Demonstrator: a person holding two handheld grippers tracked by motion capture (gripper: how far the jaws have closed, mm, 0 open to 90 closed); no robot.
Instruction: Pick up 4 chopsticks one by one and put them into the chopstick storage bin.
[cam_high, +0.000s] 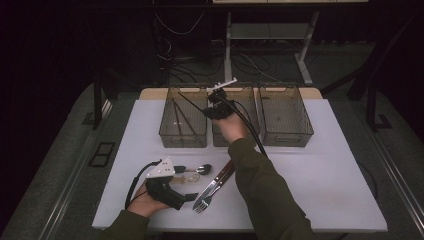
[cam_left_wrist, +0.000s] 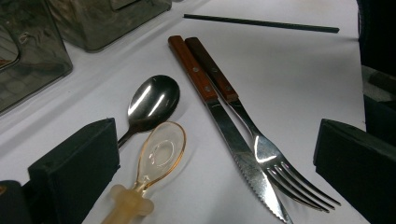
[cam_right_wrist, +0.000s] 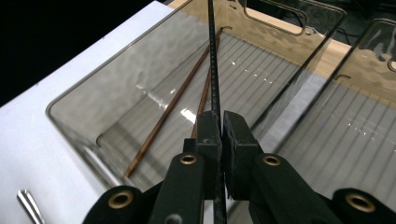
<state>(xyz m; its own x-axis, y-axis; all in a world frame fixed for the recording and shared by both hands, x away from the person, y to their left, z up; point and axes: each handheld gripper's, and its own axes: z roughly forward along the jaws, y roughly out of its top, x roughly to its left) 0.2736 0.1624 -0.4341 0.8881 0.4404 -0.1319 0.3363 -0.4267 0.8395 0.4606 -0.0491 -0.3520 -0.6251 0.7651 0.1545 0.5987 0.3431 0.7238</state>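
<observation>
One white table seen. Three clear bins lined along far edge. Two grippers counted. Right gripper held over left bin, jaws clamped on one black chopstick. Two brown chopsticks laid inside left bin. Left gripper rested near front left corner, jaws spread wide, nothing held. One knife, one fork, one metal spoon, one amber plastic spoon grouped near front edge. Second black chopstick laid on table beyond cutlery.
</observation>
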